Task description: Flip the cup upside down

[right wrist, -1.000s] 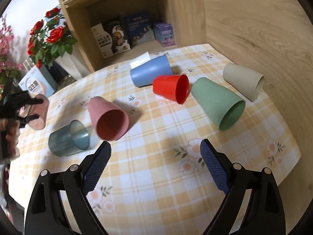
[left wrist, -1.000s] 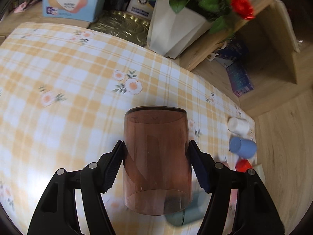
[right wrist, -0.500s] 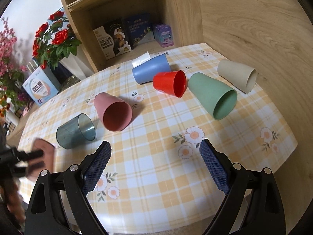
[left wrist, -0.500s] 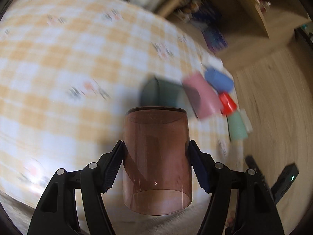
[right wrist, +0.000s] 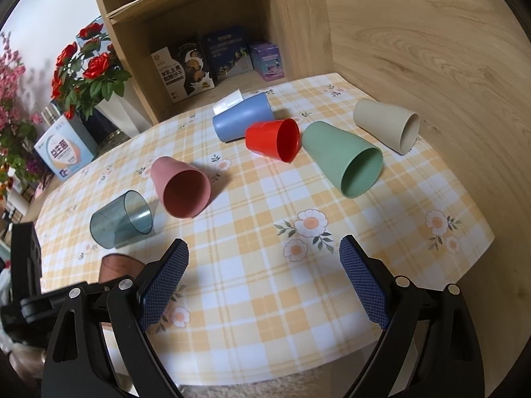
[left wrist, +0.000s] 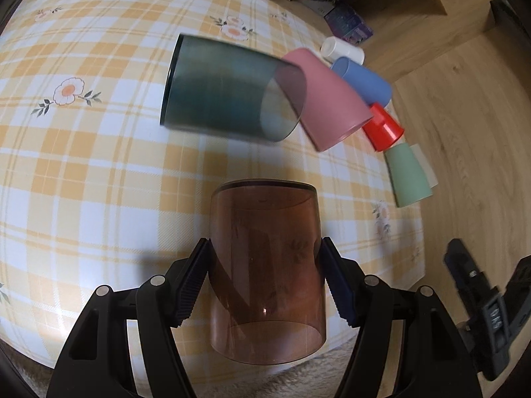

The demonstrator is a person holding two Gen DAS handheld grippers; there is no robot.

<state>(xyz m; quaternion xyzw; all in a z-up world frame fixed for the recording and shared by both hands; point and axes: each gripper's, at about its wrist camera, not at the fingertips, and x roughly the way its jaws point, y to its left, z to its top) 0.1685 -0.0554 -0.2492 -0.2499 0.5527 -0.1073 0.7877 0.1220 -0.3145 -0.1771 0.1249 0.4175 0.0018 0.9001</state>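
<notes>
Gripping: left tool (left wrist: 264, 278) clamped on brown cup (left wrist: 265, 272), closed base forward, above tabletop (left wrist: 99, 165) edge at 6 o'clock; not set down. Right tool (right wrist: 264, 280) apart, holding nothing.

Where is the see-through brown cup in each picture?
Left wrist view: the see-through brown plastic cup is bottom centre, clamped in the left gripper.
Right wrist view: only its end peeks out at lower left.
Shared landmark: the see-through grey-blue cup lying on its side nearby.
</notes>
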